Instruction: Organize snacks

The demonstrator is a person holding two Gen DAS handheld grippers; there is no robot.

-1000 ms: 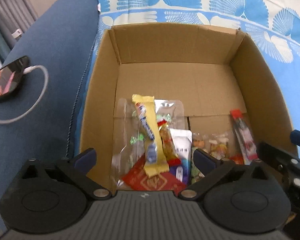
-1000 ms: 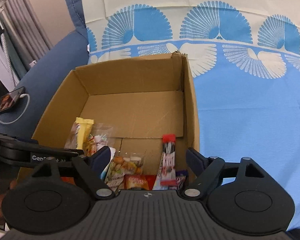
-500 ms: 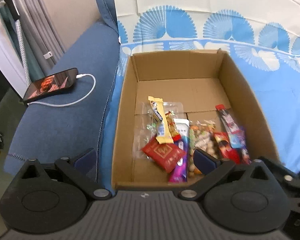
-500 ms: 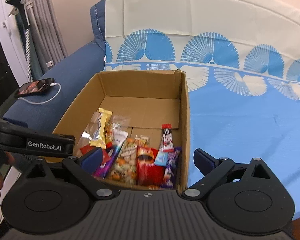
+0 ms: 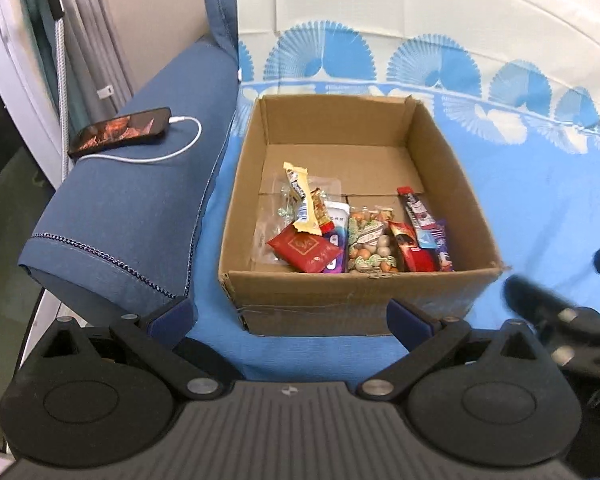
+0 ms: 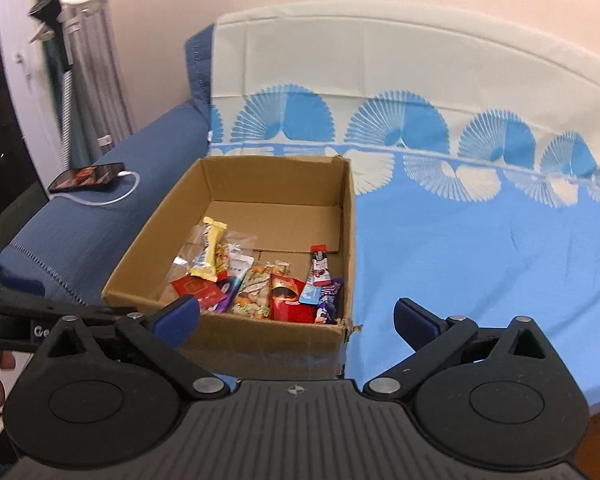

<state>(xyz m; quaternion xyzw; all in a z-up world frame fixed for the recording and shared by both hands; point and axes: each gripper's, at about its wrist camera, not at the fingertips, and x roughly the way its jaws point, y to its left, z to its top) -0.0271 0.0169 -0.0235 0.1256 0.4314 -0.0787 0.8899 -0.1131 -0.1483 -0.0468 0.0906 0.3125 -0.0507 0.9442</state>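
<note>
A cardboard box (image 5: 452, 168) (image 6: 148, 256) sits on a sofa under a blue-and-white sheet. In its near half lie several snacks: a yellow bar (image 5: 300, 204) (image 6: 210, 254), a red packet (image 5: 306, 248) (image 6: 196, 290), a bag of mixed nuts (image 5: 370, 246) (image 6: 254, 290), a red stick pack (image 5: 416, 210) (image 6: 319, 266) and a purple bar (image 6: 328, 306). My left gripper (image 5: 292, 318) hangs in front of the box, open and empty. My right gripper (image 6: 296, 320) is also before the box, its jaws opening wide with nothing between them.
A phone (image 5: 120, 130) (image 6: 86, 176) on a white charging cable (image 5: 180, 144) rests on the blue sofa arm (image 5: 132, 208) left of the box. The sheet (image 6: 480, 260) stretches to the right. A curtain and white frame stand at far left.
Both grippers have pulled back and up out of the box, which now shows whole. The right jaws have spread wider. The snacks lie still.
</note>
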